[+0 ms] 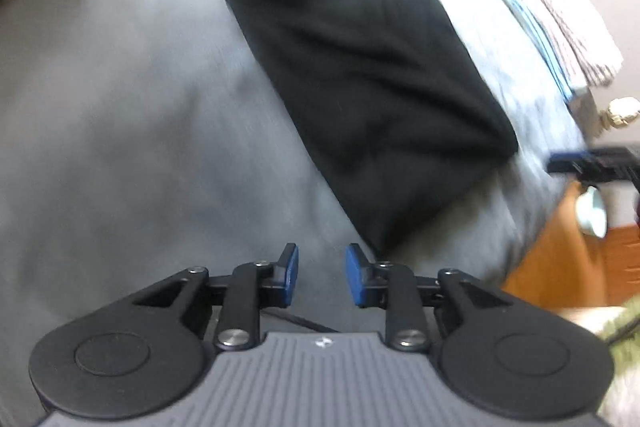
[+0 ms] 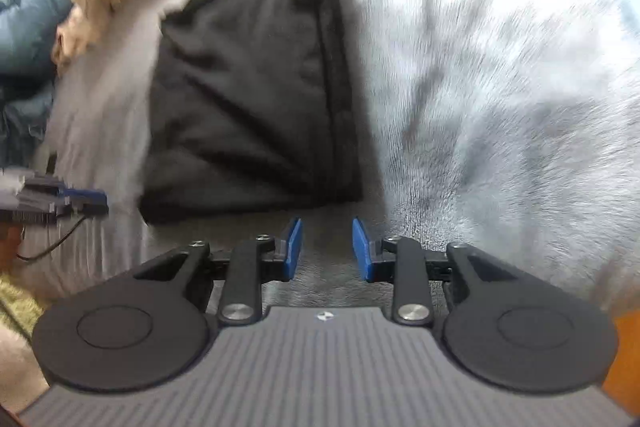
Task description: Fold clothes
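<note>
Black garment [image 1: 368,99], already a compact, thick rectangle with a doubled edge along one side, lies on the grey blanket [image 1: 120,107] just ahead of both tools. By its shape it looks folded over more than once, so I judge this piece close to done; whether another fold or only a move to a stack is left, the pictures do not settle.

Left gripper [image 1: 322,277] hangs just short of the garment's nearest corner, blue pads apart by a narrow gap, nothing between them. Right gripper [image 2: 327,251] sits just short of the near edge, likewise slightly parted and empty.

Only the left view shows a folded pile of light cloth [image 1: 560,27] beyond the garment to the tool's right, and the other tool's blurred tip. Only the right view shows blue and tan clothing [image 2: 48,7] heaped ahead-left.
</note>
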Action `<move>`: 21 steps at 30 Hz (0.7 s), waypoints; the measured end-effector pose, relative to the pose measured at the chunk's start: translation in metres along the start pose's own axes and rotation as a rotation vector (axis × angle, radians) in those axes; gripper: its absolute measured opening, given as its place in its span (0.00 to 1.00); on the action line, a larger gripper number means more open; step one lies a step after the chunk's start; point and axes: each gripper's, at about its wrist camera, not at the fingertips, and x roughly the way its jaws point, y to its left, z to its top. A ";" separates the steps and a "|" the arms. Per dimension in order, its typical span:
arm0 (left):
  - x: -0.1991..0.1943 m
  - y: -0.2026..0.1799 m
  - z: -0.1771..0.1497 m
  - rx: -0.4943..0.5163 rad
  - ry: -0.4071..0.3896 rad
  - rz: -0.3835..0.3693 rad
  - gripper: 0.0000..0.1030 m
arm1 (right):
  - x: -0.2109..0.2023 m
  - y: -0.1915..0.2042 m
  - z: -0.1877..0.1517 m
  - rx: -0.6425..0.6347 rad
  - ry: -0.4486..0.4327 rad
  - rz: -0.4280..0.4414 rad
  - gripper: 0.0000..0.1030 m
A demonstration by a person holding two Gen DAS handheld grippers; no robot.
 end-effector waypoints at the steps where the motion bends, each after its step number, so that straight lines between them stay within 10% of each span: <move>1: -0.002 0.000 0.008 -0.001 -0.026 0.012 0.35 | -0.009 0.008 -0.006 -0.019 -0.054 -0.012 0.27; 10: 0.054 -0.033 0.044 -0.019 -0.052 0.051 0.47 | 0.031 0.048 0.002 -0.103 -0.231 -0.127 0.25; 17: 0.066 -0.034 0.034 -0.046 0.005 0.126 0.44 | 0.048 0.000 0.005 0.096 -0.201 -0.237 0.09; 21: 0.056 -0.031 0.034 -0.054 -0.026 0.140 0.47 | 0.045 0.016 0.009 -0.049 -0.197 -0.245 0.11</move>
